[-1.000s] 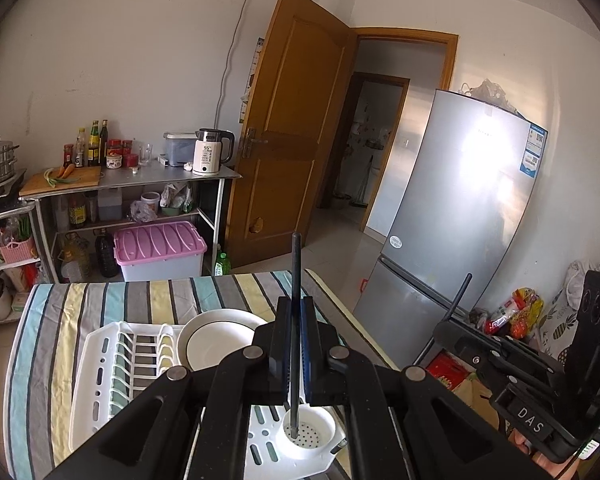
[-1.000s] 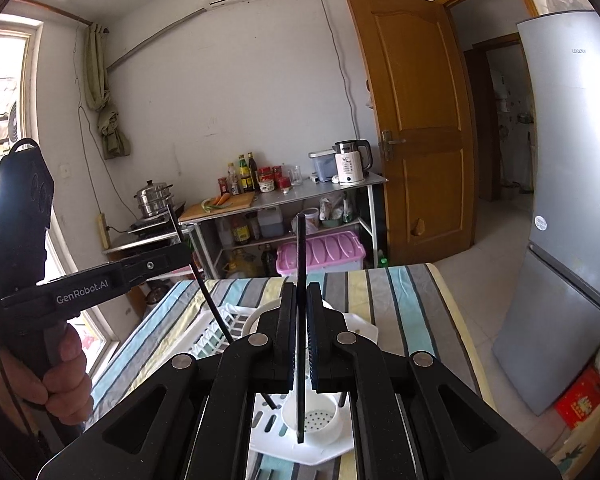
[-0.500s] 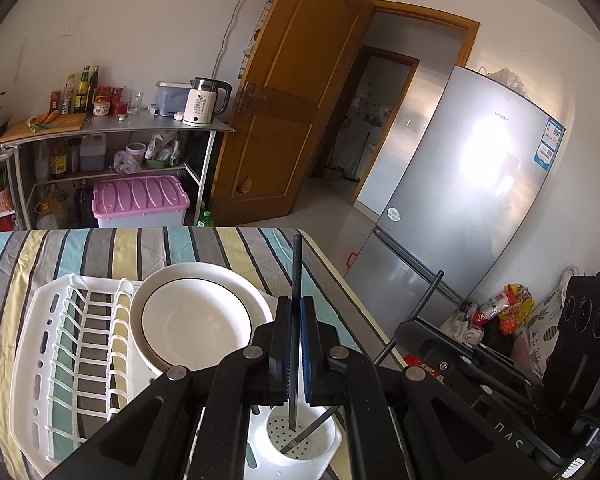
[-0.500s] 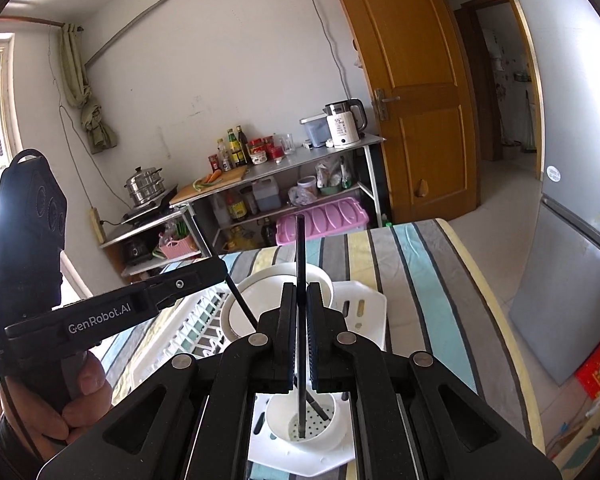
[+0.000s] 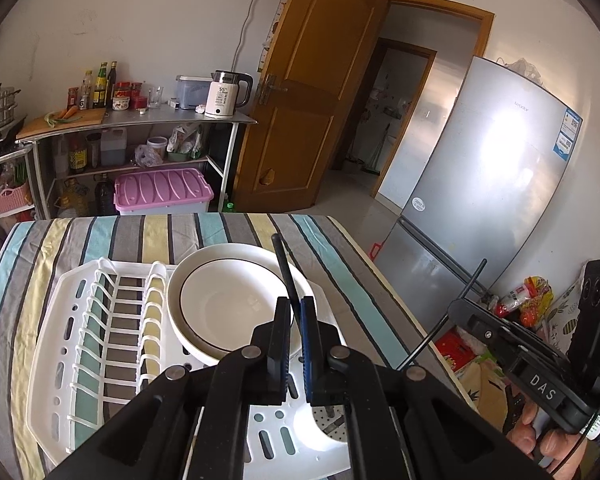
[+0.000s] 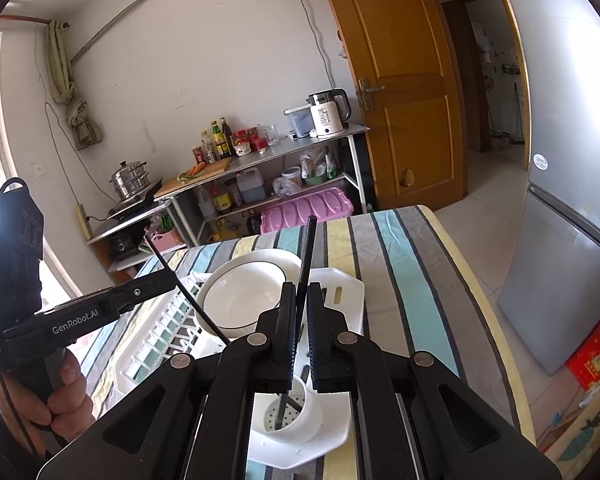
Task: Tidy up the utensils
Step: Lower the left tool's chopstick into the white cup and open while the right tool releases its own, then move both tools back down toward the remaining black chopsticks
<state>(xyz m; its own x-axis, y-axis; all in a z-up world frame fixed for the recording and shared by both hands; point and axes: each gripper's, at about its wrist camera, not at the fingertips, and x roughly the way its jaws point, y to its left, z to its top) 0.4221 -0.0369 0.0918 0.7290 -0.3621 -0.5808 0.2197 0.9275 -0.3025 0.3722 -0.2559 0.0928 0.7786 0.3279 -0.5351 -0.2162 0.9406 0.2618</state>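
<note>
We hold one black chopstick [image 5: 283, 268] in the left gripper [image 5: 295, 322] and one chopstick [image 6: 305, 264] in the right gripper [image 6: 298, 316], fingers closed on them, both not yet released in the white cup [image 6: 300, 420].

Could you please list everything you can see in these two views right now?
Dish rack: one, white, on tablecloth.
Tablecloth: one, striped, covering table.
Dishes: apparently two stacked, white, dark-rimmed, in rack.
Utensil cup: one, white, perforated, rack's near corner.
Chopsticks: two, black, one per gripper; the right one reaches into cup.
Kettle: one, white, on metal shelf.
Storage box: one, pink-lidded, under shelf.
Fridge: one, silver, right.
Door: one, brown, open.
Left gripper: black, clamping chopstick.
Right gripper: black, clamping chopstick.
</note>
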